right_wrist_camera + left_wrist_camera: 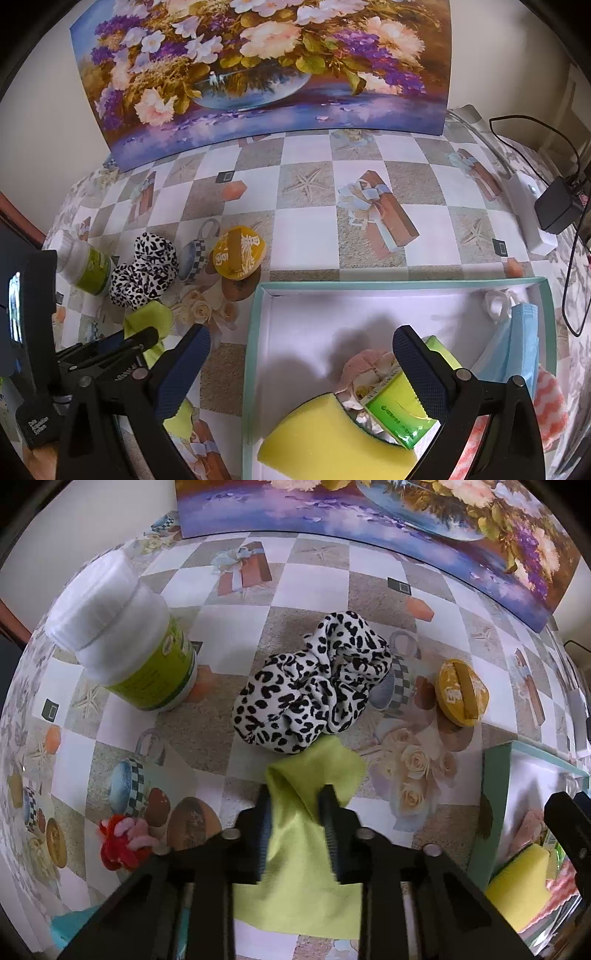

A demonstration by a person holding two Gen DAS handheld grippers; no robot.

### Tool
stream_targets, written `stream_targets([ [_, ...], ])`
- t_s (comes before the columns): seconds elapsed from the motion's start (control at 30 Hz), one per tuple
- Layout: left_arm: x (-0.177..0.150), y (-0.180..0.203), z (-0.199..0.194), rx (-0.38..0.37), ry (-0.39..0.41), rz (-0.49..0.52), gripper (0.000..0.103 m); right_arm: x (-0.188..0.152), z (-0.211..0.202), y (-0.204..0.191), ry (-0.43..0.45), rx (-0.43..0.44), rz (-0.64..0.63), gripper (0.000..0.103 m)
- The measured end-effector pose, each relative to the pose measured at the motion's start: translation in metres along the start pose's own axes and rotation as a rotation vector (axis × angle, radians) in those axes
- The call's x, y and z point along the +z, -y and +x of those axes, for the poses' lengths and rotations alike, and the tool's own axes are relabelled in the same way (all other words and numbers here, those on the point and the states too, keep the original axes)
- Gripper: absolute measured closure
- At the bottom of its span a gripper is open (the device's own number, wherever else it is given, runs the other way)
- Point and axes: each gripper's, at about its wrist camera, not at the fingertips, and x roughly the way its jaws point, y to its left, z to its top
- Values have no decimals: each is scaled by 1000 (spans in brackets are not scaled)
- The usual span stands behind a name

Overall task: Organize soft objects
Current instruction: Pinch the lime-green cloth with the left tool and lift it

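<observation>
My left gripper, jaws pinched on a fold of the lime cloth lying at the near edge of the checked tablecloth — leopard scrunchie just beyond, teal-rimmed tray to the right — while my right gripper hangs wide open and empty over that tray's yellow sponge.

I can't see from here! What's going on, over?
Left tool pinching green cloth. Right tool open, empty, over box. Scrunchie beside the cloth.

Scrunchie between bottle and puff, behind cloth.
</observation>
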Motion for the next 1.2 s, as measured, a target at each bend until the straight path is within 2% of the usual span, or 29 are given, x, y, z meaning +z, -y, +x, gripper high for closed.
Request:
stream_targets([
  [0.13, -1, 2, 1, -2, 12, 25, 92, -1, 1, -1, 1, 0, -5, 2],
  [0.23, 0, 7, 4, -16, 16, 22, 93, -1, 0, -1, 4, 2, -3, 2],
  [0.4, 2, -3, -3, -47, 42, -18, 94, 0, -1, 2, 11, 3, 5, 2],
  [0.77, 10, -12, -47, -120, 134, -62, 95, 1, -11, 1, 48, 14, 10, 2],
  [1.0, 12, -25, -86, -140, 260, -121, 95, 7, -23, -8, 87, 38, -8, 2],
  [1.07, 13, -30, -87, -162, 283, -146, 95, 9, -19, -10, 88, 51, -14, 2],
  [1.2, 15, -32, -78, -188, 276, -172, 95, 14, -7, -19, 84, 61, -46, 3],
])
